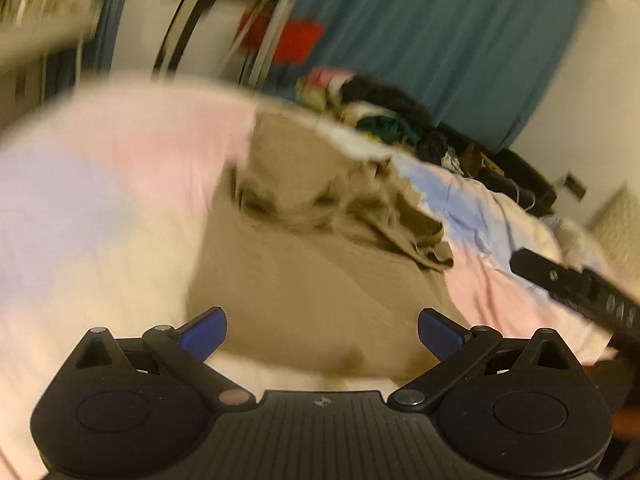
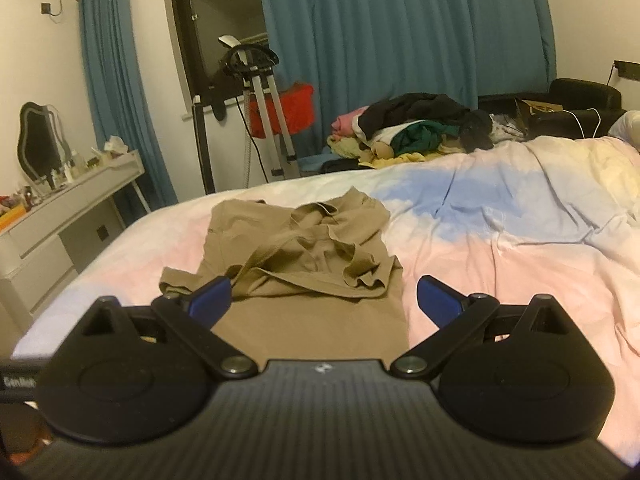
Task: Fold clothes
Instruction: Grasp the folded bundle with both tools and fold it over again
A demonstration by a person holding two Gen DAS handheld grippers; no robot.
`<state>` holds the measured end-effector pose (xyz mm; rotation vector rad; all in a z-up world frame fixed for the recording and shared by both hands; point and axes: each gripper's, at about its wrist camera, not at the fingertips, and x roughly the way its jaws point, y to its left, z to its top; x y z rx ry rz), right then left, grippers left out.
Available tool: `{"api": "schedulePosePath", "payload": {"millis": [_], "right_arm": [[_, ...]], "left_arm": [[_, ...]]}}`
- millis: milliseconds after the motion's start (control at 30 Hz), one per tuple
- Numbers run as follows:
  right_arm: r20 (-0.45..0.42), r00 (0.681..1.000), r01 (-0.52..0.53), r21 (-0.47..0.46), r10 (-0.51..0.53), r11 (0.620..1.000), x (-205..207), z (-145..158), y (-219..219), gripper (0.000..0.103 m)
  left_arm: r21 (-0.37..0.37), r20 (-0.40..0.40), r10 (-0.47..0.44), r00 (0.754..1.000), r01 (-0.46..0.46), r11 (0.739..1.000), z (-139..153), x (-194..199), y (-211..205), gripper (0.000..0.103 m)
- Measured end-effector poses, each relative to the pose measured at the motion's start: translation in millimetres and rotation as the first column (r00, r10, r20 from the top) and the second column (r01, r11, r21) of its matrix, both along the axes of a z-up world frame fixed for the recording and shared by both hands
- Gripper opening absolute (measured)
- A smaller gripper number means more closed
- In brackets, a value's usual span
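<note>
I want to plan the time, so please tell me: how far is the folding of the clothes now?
Done: little. The tan garment lies on the bed, its lower part flat, its upper part still bunched. In hand: nothing; the left gripper and right gripper are both open and empty above it. Left: finishing this garment, then the pile of clothes at the far edge.

Each gripper, left and right, has a black ribbed body, round pivot housings, silver screws and blue-padded fingers.
</note>
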<state>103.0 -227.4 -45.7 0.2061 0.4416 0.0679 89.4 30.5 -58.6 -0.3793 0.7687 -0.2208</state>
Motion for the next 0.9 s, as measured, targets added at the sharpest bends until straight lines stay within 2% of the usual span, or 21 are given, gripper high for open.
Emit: {"api": "schedulePosePath", "payload": {"millis": [100,167,233,267,367,400,433,467,500,567,633,667,700,733,800,833,867,900], "right_arm": [[-0.013,1.000,-0.002,0.003,0.002,1.000,2.3,-3.6,0.3,0.101],[-0.020,1.000,-0.003,0.003,0.003,1.000,3.5,-5.9,1.2,0.101],[-0.026,1.000,-0.004,-0.002,0.004,1.000,3.9,-8.0,2.5,0.101],[-0.028,1.000,-0.004,-0.006,0.004,1.000,3.9,-9.0,3.5,0.101],[-0.053,0.999,0.000,0.008,0.000,1.000,5.1,-13.3,3.0,0.101],[-0.076,0.997,0.008,0.036,-0.006,0.999,6.1,-16.0,0.8,0.101],[-0.106,0.994,0.016,0.090,-0.007,0.996,7.6,-20.0,-3.6,0.101],[-0.141,0.990,0.025,0.161,-0.002,0.987,9.3,-24.8,-9.5,0.101],[-0.180,0.984,0.035,0.247,0.010,0.968,11.0,-32.0,-15.5,0.101],[-0.262,0.963,0.065,0.439,0.058,0.896,14.5,-51.6,-26.8,0.101],[-0.333,0.935,0.112,0.607,0.124,0.787,18.0,-76.0,-34.4,0.100],[-0.361,0.920,0.140,0.664,0.151,0.735,19.4,-87.7,-36.3,0.100],[-0.383,0.909,0.169,0.700,0.165,0.694,19.9,-97.9,-36.6,0.100],[-0.403,0.900,0.199,0.721,0.168,0.664,20.4,-106.8,-37.1,0.099],[-0.419,0.895,0.238,0.735,0.150,0.635,22.2,-117.5,-40.4,0.096],[-0.420,0.898,0.253,0.738,0.132,0.626,23.7,-120.4,-43.3,0.092],[-0.421,0.900,0.269,0.740,0.114,0.617,25.1,-123.2,-46.2,0.078],[-0.415,0.906,0.281,0.736,0.083,0.616,25.8,-123.3,-49.6,0.073]], "left_arm": [[-0.139,-0.131,0.026,0.991,-0.044,0.989,-24.6,13.8,14.4,0.102],[-0.200,-0.205,0.066,0.977,-0.108,0.974,-42.7,22.9,25.0,0.101],[-0.252,-0.263,0.111,0.959,-0.179,0.951,-58.8,31.0,36.7,0.099],[-0.293,-0.286,0.134,0.949,-0.220,0.931,-67.4,35.0,44.0,0.098],[-0.380,-0.291,0.177,0.940,-0.283,0.881,-77.1,42.6,58.4,0.097],[-0.393,-0.283,0.194,0.939,-0.298,0.870,-78.1,44.1,61.6,0.090],[-0.386,-0.281,0.204,0.938,-0.305,0.871,-78.8,44.9,62.8,0.086],[-0.379,-0.279,0.214,0.936,-0.312,0.871,-79.4,45.8,64.0,0.076],[-0.372,-0.277,0.224,0.934,-0.319,0.872,-80.0,46.6,65.1,0.067],[-0.358,-0.280,0.243,0.929,-0.336,0.871,-81.6,45.5,66.4,0.056],[-0.362,-0.273,0.250,0.929,-0.340,0.868,-81.6,45.6,67.1,0.044],[-0.365,-0.269,0.251,0.930,-0.340,0.867,-81.1,46.1,66.8,0.034],[-0.375,-0.266,0.250,0.931,-0.339,0.863,-80.8,46.4,67.1,0.025],[-0.385,-0.263,0.249,0.932,-0.338,0.858,-80.5,46.7,67.3,0.022],[-0.411,-0.254,0.248,0.935,-0.337,0.847,-79.3,46.7,68.5,0.013],[-0.423,-0.247,0.250,0.936,-0.336,0.841,-77.8,44.9,68.8,0.012],[-0.439,-0.237,0.250,0.939,-0.333,0.834,-75.8,43.8,69.4,0.010],[-0.455,-0.227,0.250,0.941,-0.329,0.828,-73.9,42.8,70.0,0.010]]}}
